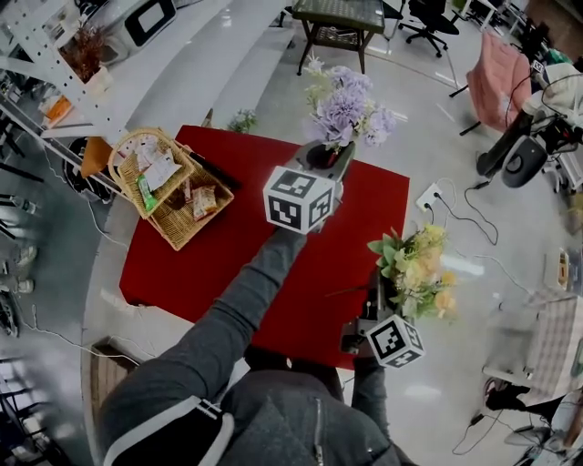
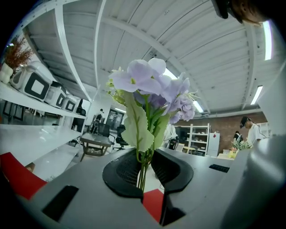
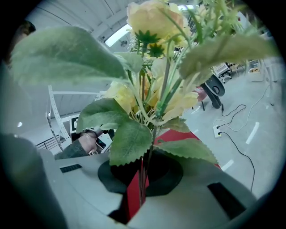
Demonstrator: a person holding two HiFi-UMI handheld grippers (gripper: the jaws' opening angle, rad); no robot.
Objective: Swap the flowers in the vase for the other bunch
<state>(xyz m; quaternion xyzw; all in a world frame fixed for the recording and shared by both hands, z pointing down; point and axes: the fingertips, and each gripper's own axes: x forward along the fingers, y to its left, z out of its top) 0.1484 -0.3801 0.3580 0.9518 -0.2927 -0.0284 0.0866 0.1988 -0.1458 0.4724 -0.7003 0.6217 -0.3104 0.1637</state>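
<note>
A bunch of purple flowers [image 1: 346, 107] stands upright over the far edge of the red table [image 1: 219, 255]. My left gripper [image 1: 335, 164] is shut on its green stems [image 2: 143, 172], which run down between the black pads [image 2: 123, 172]. A dark round shape [image 1: 321, 157] sits right under that bunch; I cannot tell whether it is the vase. At the table's near right corner my right gripper [image 1: 378, 296] is shut on the thin stems [image 3: 142, 179] of a yellow bunch [image 1: 421, 273] with broad green leaves [image 3: 129, 141]. The yellow blooms [image 3: 154, 20] fill most of the right gripper view.
A wicker basket [image 1: 168, 187] with packets sits on the table's left corner. A small green sprig [image 1: 241, 120] lies beyond the far edge. On the floor to the right are a power strip [image 1: 430, 197] with cables and a pink-draped chair [image 1: 501, 77]. A dark table [image 1: 342, 18] stands behind.
</note>
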